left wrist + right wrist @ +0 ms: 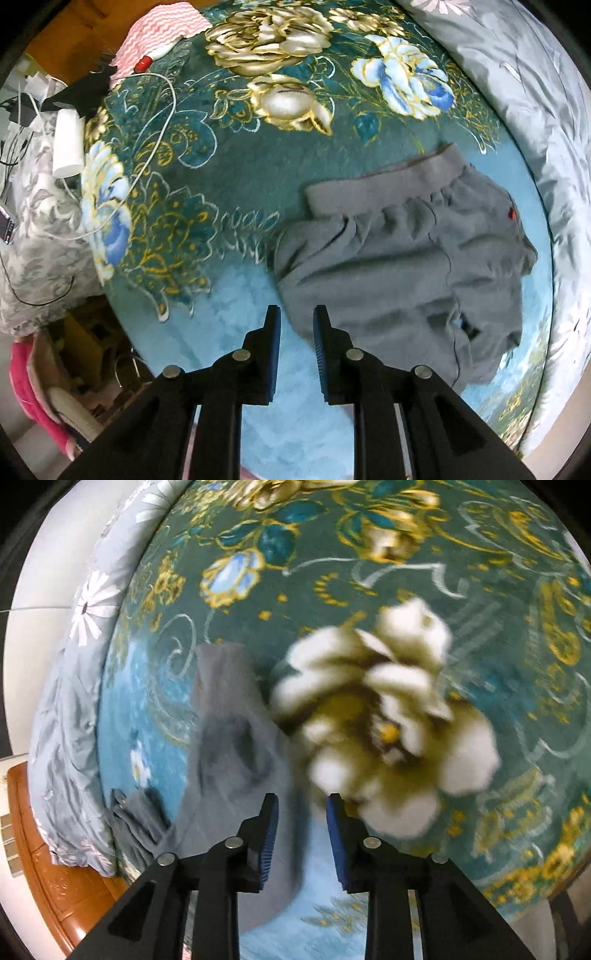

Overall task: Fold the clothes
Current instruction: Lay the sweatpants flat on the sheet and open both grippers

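Both grippers, left (pixel 296 314) and right (pixel 302 801), parted and empty above rumpled grey shorts (pixel 406 258) on floral blanket (pixel 229 184): risk of pinching blanket pile, dragging creases.

Bed covered by a teal floral blanket (pixel 236 177), bordered by a grey daisy-print quilt (pixel 70 716), wooden bed frame (pixel 48 871) seen below, white cable (pixel 162 122) laid across, clutter piled beside.
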Available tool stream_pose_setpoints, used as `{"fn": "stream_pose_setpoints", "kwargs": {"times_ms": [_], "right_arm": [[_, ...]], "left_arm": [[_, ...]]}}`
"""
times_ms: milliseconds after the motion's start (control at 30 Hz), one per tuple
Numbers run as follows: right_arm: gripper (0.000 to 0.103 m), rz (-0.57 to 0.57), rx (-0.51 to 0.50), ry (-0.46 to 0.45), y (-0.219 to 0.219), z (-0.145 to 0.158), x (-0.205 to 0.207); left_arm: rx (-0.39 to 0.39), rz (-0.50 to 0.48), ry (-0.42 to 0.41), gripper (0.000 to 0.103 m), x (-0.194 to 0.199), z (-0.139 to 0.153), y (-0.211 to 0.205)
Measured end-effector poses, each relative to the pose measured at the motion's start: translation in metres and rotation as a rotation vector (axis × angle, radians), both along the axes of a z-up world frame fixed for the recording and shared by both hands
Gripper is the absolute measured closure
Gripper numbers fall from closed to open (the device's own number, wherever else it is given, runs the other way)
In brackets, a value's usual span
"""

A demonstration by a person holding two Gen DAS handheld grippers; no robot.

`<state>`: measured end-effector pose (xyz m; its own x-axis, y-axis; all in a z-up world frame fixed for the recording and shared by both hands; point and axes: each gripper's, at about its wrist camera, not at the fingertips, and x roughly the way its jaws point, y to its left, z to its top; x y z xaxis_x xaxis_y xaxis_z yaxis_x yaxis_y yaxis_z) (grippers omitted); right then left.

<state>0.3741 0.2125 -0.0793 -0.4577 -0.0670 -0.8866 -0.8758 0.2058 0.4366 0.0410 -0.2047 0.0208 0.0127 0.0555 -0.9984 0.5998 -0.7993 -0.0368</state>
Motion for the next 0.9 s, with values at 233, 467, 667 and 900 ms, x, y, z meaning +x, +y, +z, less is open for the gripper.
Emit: {"fn": "stream_pose_setpoints", "kwargs": {"times_ms": [233,467,667,900], "right_arm": [[0.09,0.034,0.017,-0.083,0.016,0.002,-0.03],[0.099,0.167,0.071,-0.116,-0.003,0.023,-0.11],[0.092,0.428,0.054,-0.007,-0.04,0.016,-0.213],[0.051,0.483,0.086,0.174,-0.032,0.027,-0.189]], "left_arm": [[0.034,-0.056,0.056,0.079,0.014,0.032,0.021],[0.105,-0.06,0.093,0.079,0.026,0.045,0.038],[0.131,-0.047,0.051,0.079,0.034,0.038,0.045],[0.15,-0.065,0.03,0.075,0.032,0.038,0.048]]}}
